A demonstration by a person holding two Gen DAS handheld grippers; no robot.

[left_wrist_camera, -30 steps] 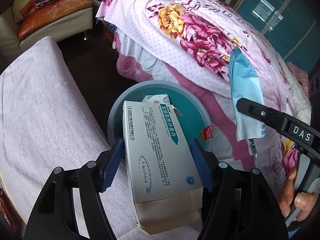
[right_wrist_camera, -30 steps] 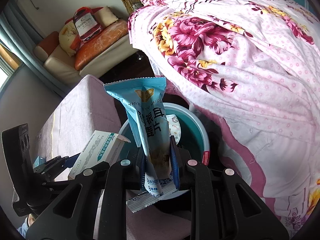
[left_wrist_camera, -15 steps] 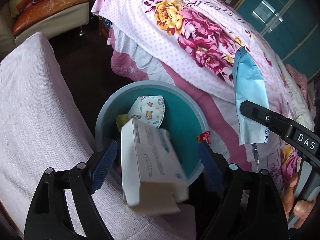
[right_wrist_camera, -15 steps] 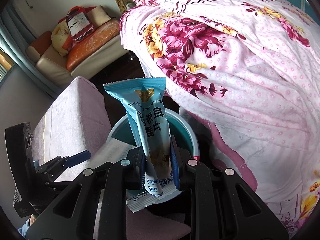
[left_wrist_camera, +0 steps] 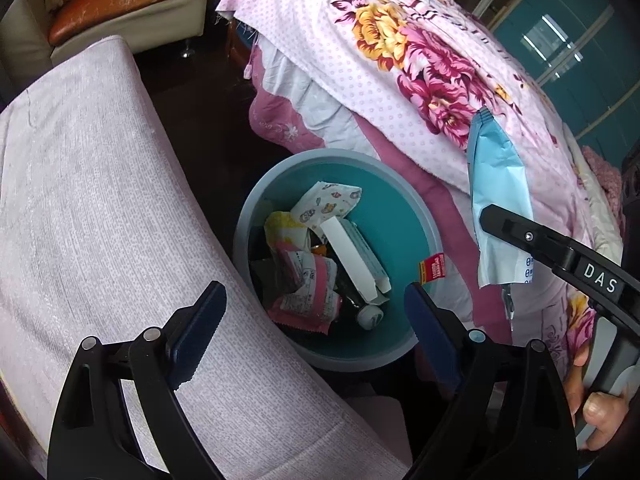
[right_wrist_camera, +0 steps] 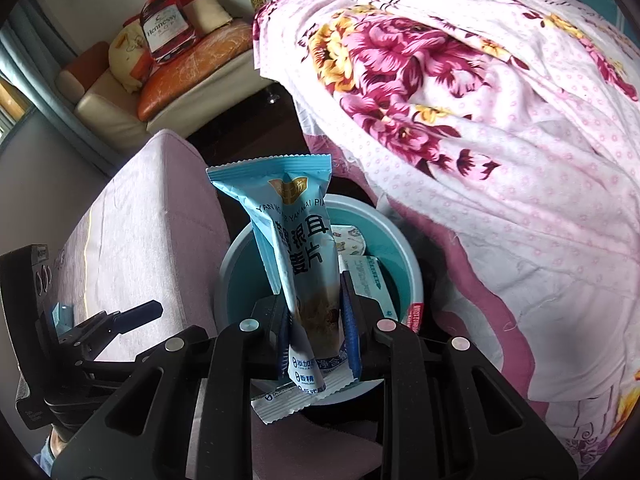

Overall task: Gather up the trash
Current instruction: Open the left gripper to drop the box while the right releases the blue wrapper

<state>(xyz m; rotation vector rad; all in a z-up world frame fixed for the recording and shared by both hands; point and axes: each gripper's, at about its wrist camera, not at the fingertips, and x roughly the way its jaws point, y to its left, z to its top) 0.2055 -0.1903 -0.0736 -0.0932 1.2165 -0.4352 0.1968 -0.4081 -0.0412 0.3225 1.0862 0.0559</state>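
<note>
A round teal trash bin (left_wrist_camera: 400, 208) stands on the floor between a lilac cushion and the bed. A white medicine box (left_wrist_camera: 356, 258) lies inside it among crumpled wrappers (left_wrist_camera: 304, 280). My left gripper (left_wrist_camera: 316, 312) is open and empty above the bin's near rim. My right gripper (right_wrist_camera: 316, 320) is shut on a light blue snack packet (right_wrist_camera: 296, 232), held upright over the bin (right_wrist_camera: 240, 272). The packet also shows in the left wrist view (left_wrist_camera: 496, 192) at the right.
A lilac cushion (left_wrist_camera: 100, 200) lies left of the bin. A bed with a pink floral quilt (left_wrist_camera: 400, 60) overhangs on the right. A sofa with an orange cushion (right_wrist_camera: 192, 64) stands at the back. Dark floor lies between.
My left gripper opened and let go of the white medicine box, which fell into the bin. The right gripper still holds the blue packet over the bin.
</note>
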